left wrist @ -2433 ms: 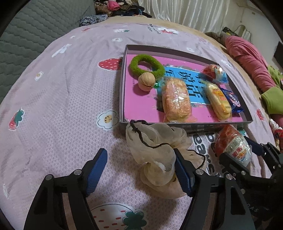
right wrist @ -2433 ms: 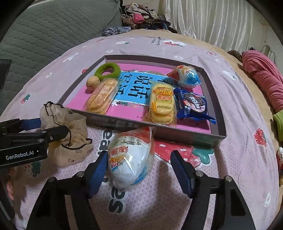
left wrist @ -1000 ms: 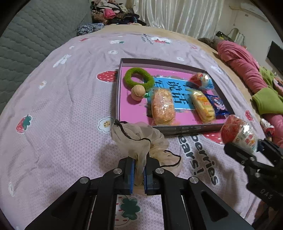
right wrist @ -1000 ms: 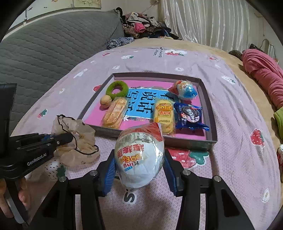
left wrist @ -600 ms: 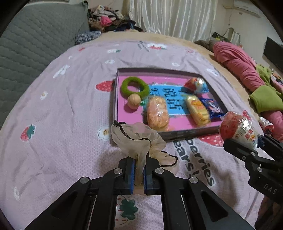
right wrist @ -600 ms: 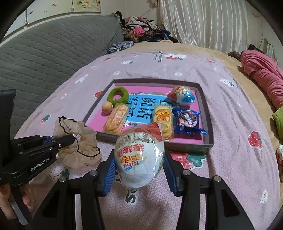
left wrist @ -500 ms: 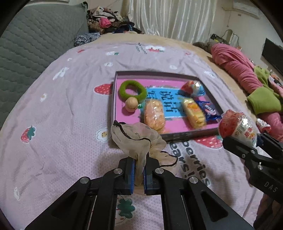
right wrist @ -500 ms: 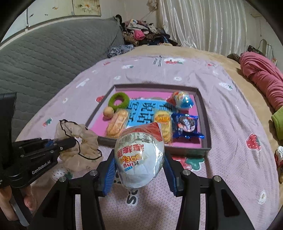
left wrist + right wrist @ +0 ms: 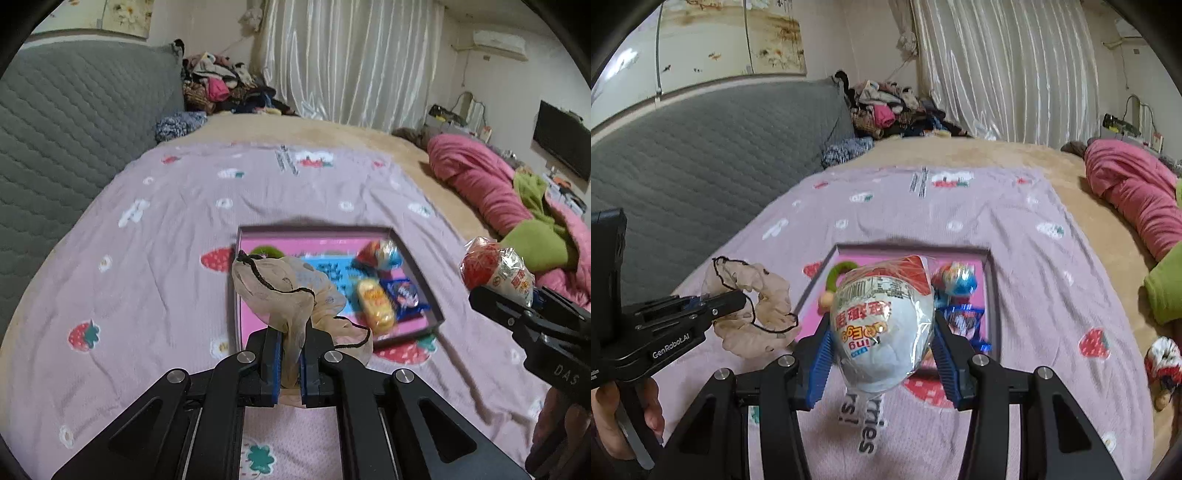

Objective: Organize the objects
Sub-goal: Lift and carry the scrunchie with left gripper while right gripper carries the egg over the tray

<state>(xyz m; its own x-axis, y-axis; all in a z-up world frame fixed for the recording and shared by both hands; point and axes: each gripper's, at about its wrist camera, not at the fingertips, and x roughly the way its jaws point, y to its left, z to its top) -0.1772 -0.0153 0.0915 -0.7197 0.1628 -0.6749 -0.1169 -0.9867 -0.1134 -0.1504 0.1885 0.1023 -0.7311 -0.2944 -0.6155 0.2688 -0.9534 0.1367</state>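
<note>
Between right gripper (image 9: 881,363) pads, clamped: wrapped egg (image 9: 882,328); left gripper (image 9: 289,363) shut on prob. scrunchie (image 9: 284,291)

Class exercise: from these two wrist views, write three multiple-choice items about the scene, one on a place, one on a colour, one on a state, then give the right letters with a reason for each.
1. Where is the green ring?
A. in the tray
B. on the grey headboard
C. in the left gripper

2. What colour is the tray's floor?
A. yellow
B. pink
C. white

3. What is the state of the right gripper?
A. open and empty
B. shut on the beige scrunchie
C. shut on the wrapped egg

Answers:
1 A: the green ring lies inside the tray.
2 B: bare floor shows pink.
3 C: the right gripper clamps the wrapped egg; the left gripper pinches the beige scrunchie.
</note>
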